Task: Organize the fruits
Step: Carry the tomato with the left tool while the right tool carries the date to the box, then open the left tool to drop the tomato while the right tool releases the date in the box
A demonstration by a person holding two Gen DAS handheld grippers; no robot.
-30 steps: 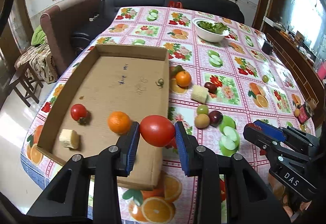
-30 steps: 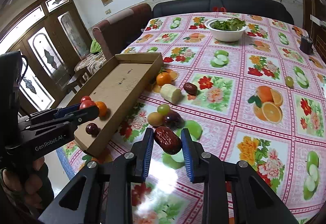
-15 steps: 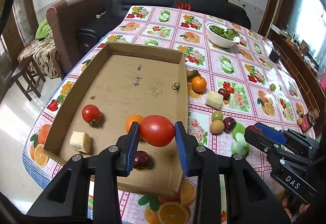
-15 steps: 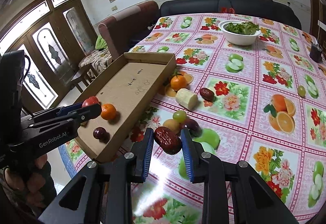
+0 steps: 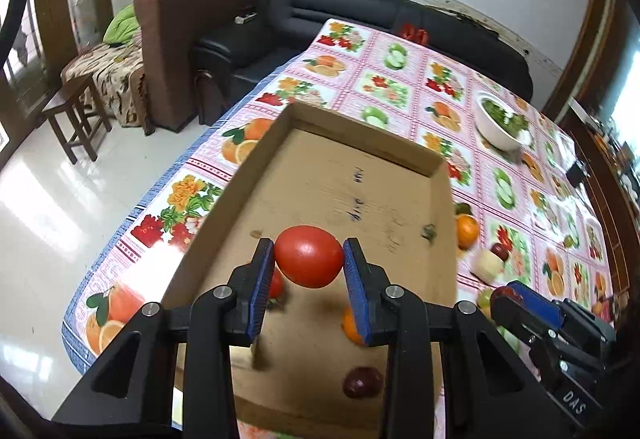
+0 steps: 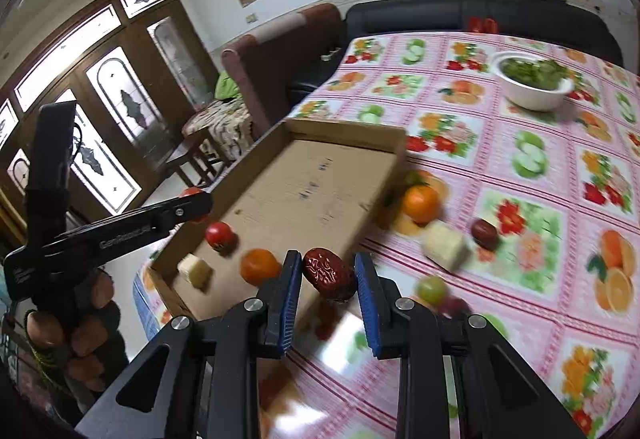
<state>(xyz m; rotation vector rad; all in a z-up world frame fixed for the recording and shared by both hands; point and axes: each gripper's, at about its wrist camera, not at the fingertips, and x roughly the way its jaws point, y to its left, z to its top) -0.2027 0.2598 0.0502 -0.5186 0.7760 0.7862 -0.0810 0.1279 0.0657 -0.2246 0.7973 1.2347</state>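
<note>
My left hand-held gripper (image 5: 308,266) clamps a tomato (image 5: 308,256), my right hand-held gripper (image 6: 327,276) a red date (image 6: 329,273); the cardboard tray (image 5: 360,143) ahead holds several fruits, others wait on the worktop (image 6: 532,199).

My right gripper (image 6: 328,275) clamps a wrinkled red date (image 6: 329,277) — I see it just right of the cardboard tray (image 6: 304,191), near that tray's front corner.
</note>
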